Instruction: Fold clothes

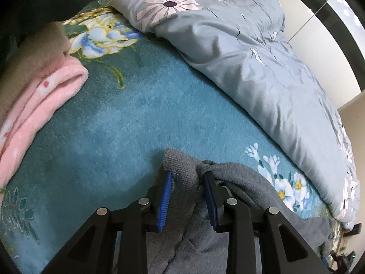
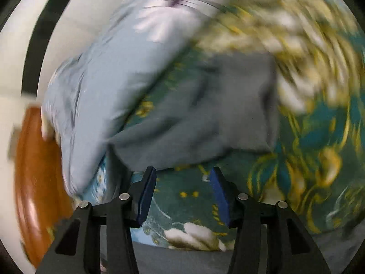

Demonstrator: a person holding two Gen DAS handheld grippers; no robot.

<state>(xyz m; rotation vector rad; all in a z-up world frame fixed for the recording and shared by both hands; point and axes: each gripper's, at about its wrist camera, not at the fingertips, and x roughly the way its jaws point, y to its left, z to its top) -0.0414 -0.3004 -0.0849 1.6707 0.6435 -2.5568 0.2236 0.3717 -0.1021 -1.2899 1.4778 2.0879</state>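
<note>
The right wrist view is smeared by motion: the quilt (image 2: 95,86) at upper left and the blanket (image 2: 308,73) at right lose their patterns. In the left wrist view, the sweater (image 1: 196,233) runs off the bottom edge and the pink fleece (image 1: 34,105) off the left.

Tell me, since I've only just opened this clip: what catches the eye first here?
The teal floral blanket fills the left wrist view, with a grey-blue daisy-print quilt heaped along its right side. At the bottom, the left gripper pinches the ribbed cuff of a grey garment. Folded pink fleece sits at the left edge.
</note>
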